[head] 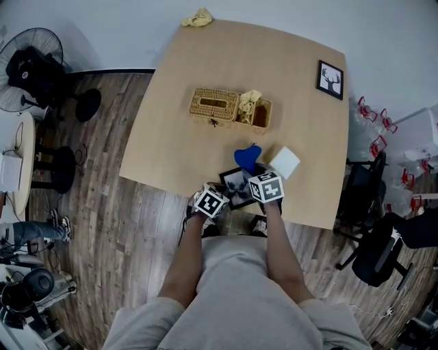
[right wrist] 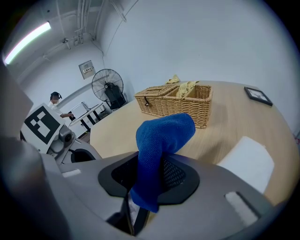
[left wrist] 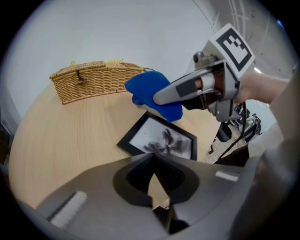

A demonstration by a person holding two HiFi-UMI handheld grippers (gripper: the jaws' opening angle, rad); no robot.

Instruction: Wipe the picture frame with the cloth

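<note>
A black picture frame point(head: 238, 184) with a grey print lies flat by the table's front edge; the left gripper view shows this frame point(left wrist: 161, 140) just beyond my jaws. My left gripper point(head: 223, 192) is shut with its tips point(left wrist: 152, 155) at the frame's near edge; I cannot tell whether they touch it. My right gripper point(head: 253, 169) is shut on a blue cloth point(right wrist: 161, 138). It holds the cloth point(left wrist: 152, 91) just over the frame's far edge, and in the head view the cloth point(head: 247, 156) sits right behind the frame.
A white pad point(head: 284, 163) lies to the right of the cloth. Two wicker baskets point(head: 213, 106) stand mid-table, a second small frame point(head: 330, 79) at the far right, a yellow rag point(head: 197, 18) at the far edge. Fan point(head: 27, 68) and chairs point(head: 380, 246) surround the table.
</note>
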